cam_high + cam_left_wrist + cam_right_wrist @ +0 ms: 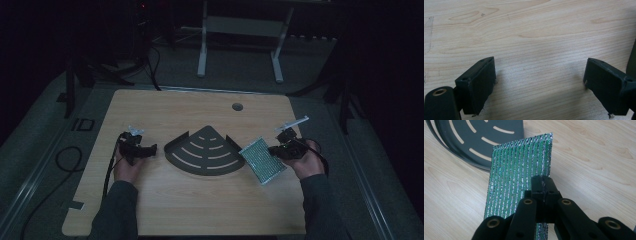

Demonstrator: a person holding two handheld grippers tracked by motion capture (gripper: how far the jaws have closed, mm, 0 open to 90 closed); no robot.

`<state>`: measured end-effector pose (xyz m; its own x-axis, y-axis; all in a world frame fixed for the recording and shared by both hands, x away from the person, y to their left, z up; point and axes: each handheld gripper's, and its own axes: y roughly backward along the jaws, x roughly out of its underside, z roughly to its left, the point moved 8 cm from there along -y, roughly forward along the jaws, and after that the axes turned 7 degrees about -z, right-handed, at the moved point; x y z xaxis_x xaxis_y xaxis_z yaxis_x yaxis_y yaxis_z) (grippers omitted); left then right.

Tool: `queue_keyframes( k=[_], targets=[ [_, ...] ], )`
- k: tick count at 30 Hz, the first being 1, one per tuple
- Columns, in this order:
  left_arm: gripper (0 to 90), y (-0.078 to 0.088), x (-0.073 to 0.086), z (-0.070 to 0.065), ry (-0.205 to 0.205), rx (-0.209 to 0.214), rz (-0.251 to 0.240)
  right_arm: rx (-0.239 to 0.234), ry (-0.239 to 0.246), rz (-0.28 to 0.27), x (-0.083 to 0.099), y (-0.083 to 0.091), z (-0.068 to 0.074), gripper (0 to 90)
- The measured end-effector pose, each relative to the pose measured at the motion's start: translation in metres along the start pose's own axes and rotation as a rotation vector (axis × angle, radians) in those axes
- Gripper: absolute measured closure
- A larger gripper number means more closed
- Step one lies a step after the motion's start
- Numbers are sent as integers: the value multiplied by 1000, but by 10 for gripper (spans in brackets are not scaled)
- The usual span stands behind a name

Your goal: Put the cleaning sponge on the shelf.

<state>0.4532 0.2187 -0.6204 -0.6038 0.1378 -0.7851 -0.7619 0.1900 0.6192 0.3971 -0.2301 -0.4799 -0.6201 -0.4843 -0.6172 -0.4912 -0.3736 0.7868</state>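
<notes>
A green and silver scouring pad [263, 161] [519, 170] hangs tilted just above the table, and my right gripper [276, 149] [543, 185] is shut on its right edge. Left of the pad lies a black fan-shaped slotted rack [206, 151] [477, 135] flat on the wood. The pad's far corner reaches over the rack's right rim. My left gripper [148, 149] [537, 82] rests left of the rack, open, with bare wood between its jaws.
The wooden table [165, 210] has a round cable hole [237, 106] at the back. A white metal frame [240, 30] stands on the floor beyond the table. A black cable [67, 160] trails off the left edge.
</notes>
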Motion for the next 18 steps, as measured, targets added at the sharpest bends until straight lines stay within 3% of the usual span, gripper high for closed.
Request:
queue_keyframes(
  k=[18],
  targets=[
    [114, 0, 0, 0, 0, 0, 0, -17, 11, -25, -22, -10, 6, 895]
  ],
)
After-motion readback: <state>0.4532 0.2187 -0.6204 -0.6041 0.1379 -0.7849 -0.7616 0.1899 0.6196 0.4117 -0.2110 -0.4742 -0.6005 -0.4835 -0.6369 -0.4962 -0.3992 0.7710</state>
